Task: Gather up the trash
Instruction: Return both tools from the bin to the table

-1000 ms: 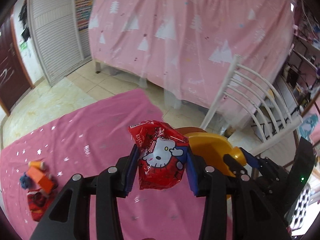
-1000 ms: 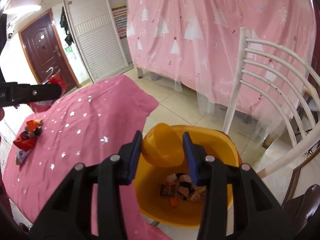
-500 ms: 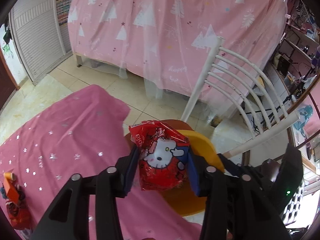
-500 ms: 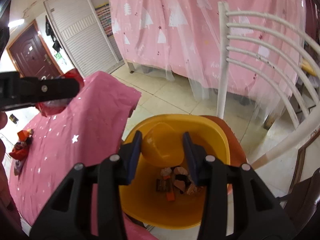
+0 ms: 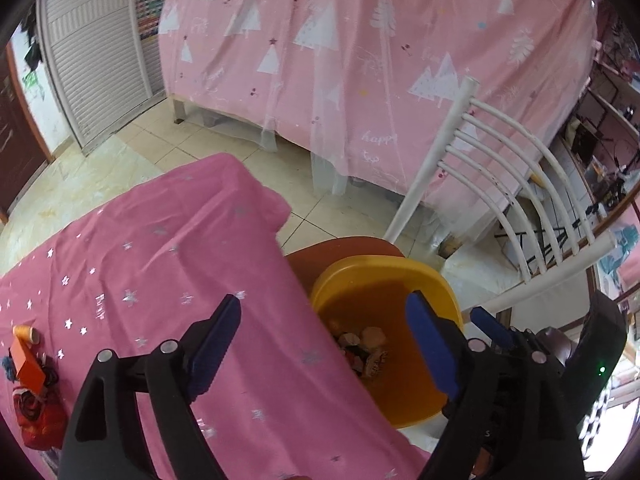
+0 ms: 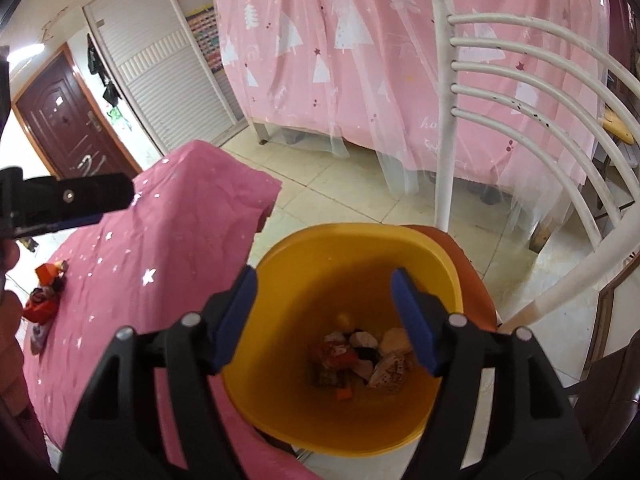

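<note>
- Left gripper (image 5: 322,342): lower centre of the left wrist view. Jaws have just been opening and stand wide apart with nothing between them; blue ribbed pads on black plastic arms. It hangs over the seam where the counter edge meets the bin.
- Right gripper (image 6: 324,320): lower centre of the right wrist view, directly above the bin mouth. Jaws have just been opening, now apart and empty.
- Yellow bin (image 6: 348,240): smooth, glossy moulded plastic with a rounded rim and deep walls, standing on the brown seat of a white chair (image 6: 444,120) beside the counter.
- Collected trash (image 6: 360,356): a heap on the bin floor, lower centre of the right view. Crumpled foil and paper wrappers in red, tan and white; a small yellow piece lies just above the heap.
- Remaining trash (image 5: 34,384): lower left edge of the left view, on the counter, well apart from the bin. An orange carton-like piece, a crinkled red wrapper, a small orange roll, dark tangled scraps.
- Counter (image 5: 168,264): draped in soft pink cloth with silver stars, wrinkled at the corner.
- Handling judgement: the drop seems complete. Lift both grippers clear of the rim before swinging toward the leftover pile, keep jaws wide on approach, and pinch light wrappers at a bunched fold, since thin foil will likely slip.
</note>
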`<state>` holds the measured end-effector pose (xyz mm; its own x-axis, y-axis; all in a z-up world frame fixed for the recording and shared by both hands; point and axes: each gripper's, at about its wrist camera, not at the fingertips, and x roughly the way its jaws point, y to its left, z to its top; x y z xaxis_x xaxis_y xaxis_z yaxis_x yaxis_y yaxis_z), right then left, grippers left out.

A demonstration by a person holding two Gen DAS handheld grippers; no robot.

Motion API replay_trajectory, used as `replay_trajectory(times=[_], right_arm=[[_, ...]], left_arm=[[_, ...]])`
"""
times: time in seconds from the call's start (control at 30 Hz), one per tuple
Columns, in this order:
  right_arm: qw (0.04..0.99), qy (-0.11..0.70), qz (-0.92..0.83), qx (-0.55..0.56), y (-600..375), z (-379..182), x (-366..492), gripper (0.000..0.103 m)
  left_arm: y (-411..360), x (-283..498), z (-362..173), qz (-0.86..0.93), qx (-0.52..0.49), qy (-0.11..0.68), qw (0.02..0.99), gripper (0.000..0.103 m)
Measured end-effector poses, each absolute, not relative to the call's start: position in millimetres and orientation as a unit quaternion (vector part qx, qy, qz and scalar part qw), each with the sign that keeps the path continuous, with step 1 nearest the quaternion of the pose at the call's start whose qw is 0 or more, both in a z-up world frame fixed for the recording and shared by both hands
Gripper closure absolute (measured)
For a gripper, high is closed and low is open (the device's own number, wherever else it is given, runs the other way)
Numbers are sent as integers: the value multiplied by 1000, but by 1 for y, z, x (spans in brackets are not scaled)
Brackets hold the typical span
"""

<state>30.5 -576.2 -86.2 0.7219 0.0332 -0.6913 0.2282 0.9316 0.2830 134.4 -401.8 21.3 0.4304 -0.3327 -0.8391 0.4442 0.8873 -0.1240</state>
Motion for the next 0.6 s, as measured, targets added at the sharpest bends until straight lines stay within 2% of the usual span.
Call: replay_trajectory(times=[0.17, 0.3, 0.6], right_arm=[[919, 358, -43, 161, -563, -76, 26, 29], [922, 356, -23, 153, -551, -68, 25, 23], [926, 349, 31, 142, -514, -52, 28, 23]], left_arm=[[-377, 136, 28, -222, 41, 477, 849, 24], [-354, 135, 34, -215, 33, 476, 852, 23], [-299, 127, 60, -191, 41, 455, 869, 23]])
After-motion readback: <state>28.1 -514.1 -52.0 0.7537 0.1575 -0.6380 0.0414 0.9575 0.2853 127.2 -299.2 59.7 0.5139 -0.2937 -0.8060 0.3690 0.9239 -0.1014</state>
